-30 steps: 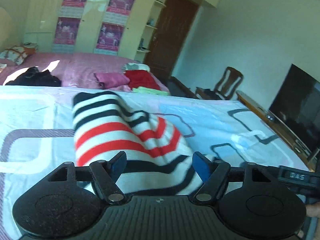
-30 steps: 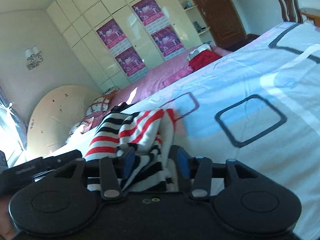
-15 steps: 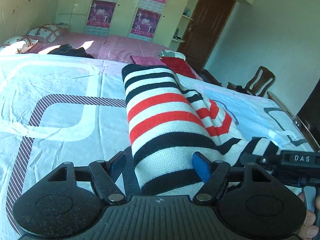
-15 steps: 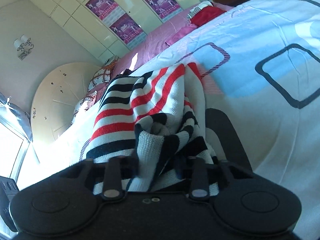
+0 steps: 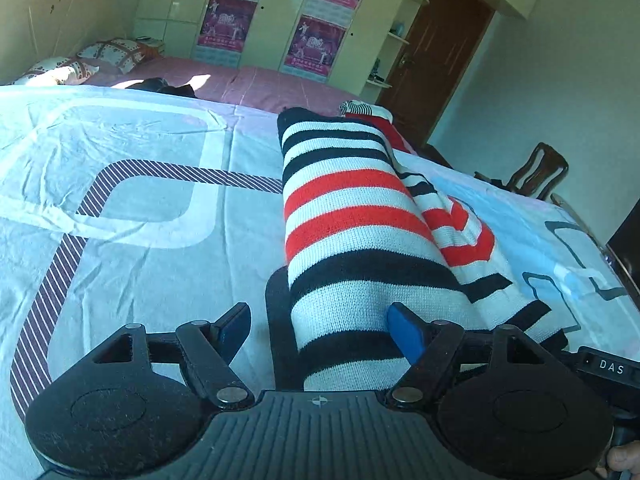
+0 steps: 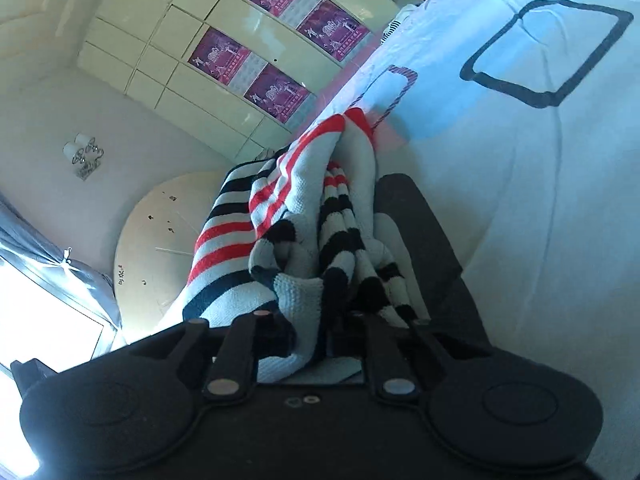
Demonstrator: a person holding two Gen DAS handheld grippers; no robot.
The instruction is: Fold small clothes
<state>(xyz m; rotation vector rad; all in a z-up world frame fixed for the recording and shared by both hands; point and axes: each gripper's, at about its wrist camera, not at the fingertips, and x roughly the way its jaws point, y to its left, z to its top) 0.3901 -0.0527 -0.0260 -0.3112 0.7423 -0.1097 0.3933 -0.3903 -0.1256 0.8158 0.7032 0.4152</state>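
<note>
A small knitted garment with black, white and red stripes [image 5: 352, 216] lies along the light blue bed sheet [image 5: 140, 200], its near end raised. My left gripper [image 5: 320, 332] is open, its blue pads [image 5: 406, 334] apart; the garment's near end lies between them, against the right pad. In the right wrist view the same garment [image 6: 280, 216] hangs bunched from my right gripper [image 6: 308, 320], which is shut on its edge and lifted above the sheet [image 6: 540, 160]. The right fingertips are hidden by the cloth.
A second bed with a pink cover [image 5: 248, 84] holds other clothes [image 5: 368, 110] and pillows [image 5: 116, 50]. Cream wardrobes with purple posters [image 5: 316, 44], a brown door [image 5: 440, 56], a wooden chair [image 5: 536, 176] stand behind. The right gripper's body [image 5: 608, 368] is at the lower right.
The right gripper closed on the garment's edge and lifted it, tilting up. The left gripper stayed open and swung left, with the garment's raised end now between its pads.
</note>
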